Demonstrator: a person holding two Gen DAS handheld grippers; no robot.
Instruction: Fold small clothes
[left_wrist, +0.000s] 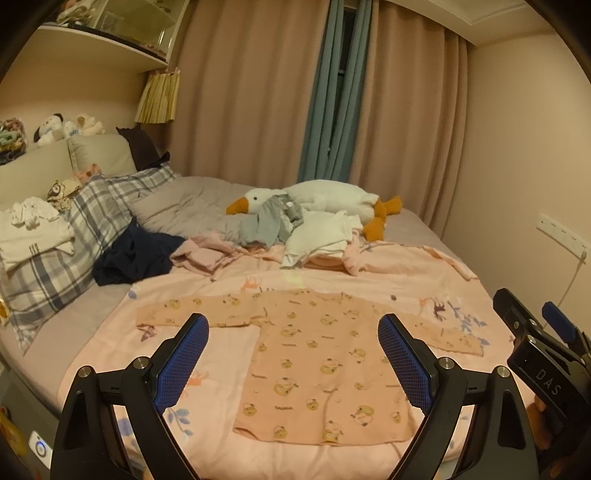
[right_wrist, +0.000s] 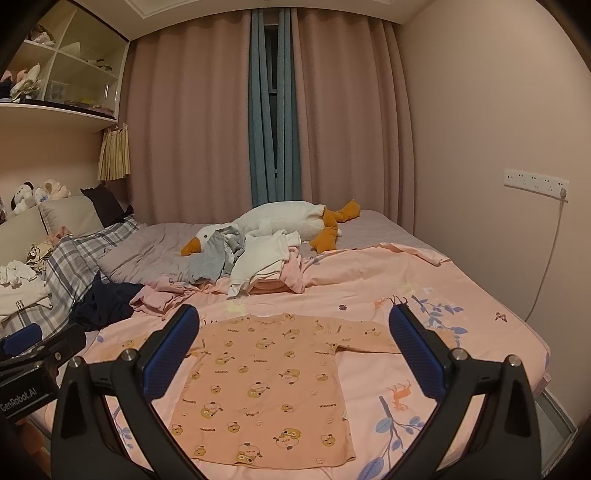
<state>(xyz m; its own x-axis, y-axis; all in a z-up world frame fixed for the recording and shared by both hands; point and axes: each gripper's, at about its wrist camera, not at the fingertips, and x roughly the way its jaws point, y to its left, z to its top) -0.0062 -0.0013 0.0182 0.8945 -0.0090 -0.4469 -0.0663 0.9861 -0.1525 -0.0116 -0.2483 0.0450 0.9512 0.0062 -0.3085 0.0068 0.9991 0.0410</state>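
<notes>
Shirt (left_wrist: 317, 362) lies flat on the bed (left_wrist: 229, 199).
Your left gripper (left_wrist: 293, 354) and right gripper (right_wrist: 295, 350) hover above the shirt, fingers spread wide, empty.

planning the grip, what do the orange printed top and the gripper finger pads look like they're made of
Orange printed top: looks like soft, matte knit fabric, probably cotton; it lies limp and flat on the sheet with faint wrinkles and no sheen.

Left hand-held gripper pads: blue with a fine gridded texture, likely rubber or textured plastic, set on black, smooth, hard-looking fingers. The right hand-held gripper looks the same.
</notes>
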